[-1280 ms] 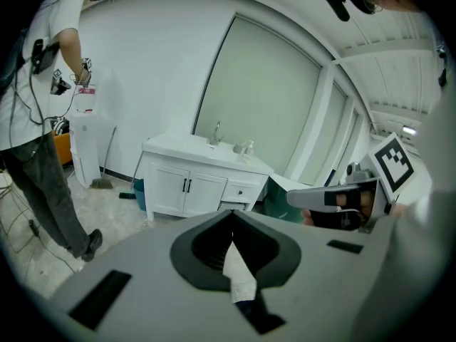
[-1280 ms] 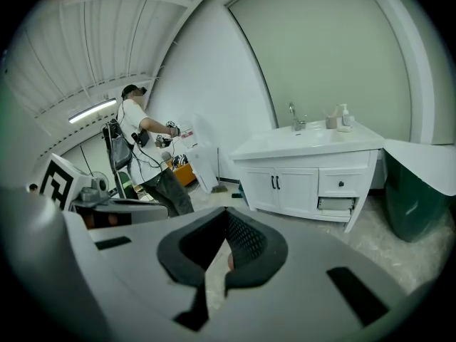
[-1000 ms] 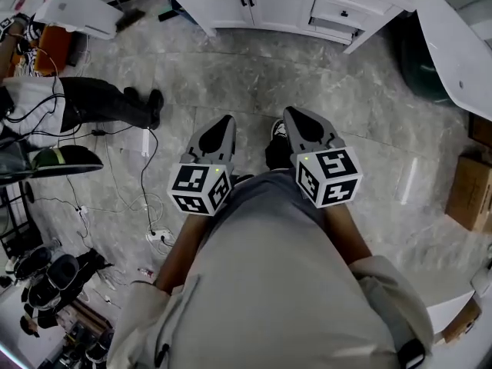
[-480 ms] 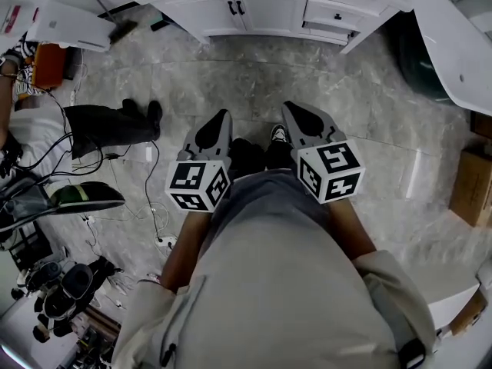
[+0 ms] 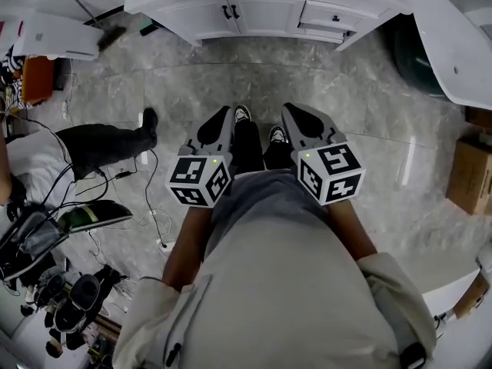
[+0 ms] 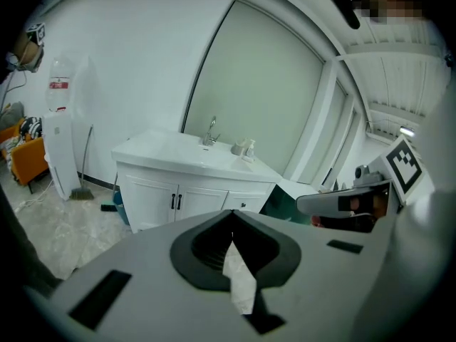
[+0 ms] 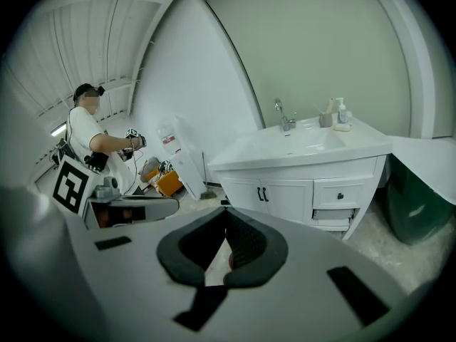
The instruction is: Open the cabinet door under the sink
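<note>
Cabinet doors (image 5: 261, 14) have drawn closer to left gripper (image 5: 223, 115) and right gripper (image 5: 297, 114).

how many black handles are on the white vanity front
3: two bar handles side by side where the cabinet doors meet, and one knob on the drawer right of them. None seems hidden.

This is a bathroom corner set up inside a work room or lab. A white cabinet (image 5: 265, 14) with a sink (image 7: 306, 144) and a tap (image 7: 283, 115) stands on a grey marble floor (image 5: 254, 83). Near it, loose cables (image 5: 151, 206) and piled gear (image 5: 61, 298) lie on the floor. There is also a cardboard box (image 5: 469, 177), and another person (image 7: 89, 130) sits at the side.
</note>
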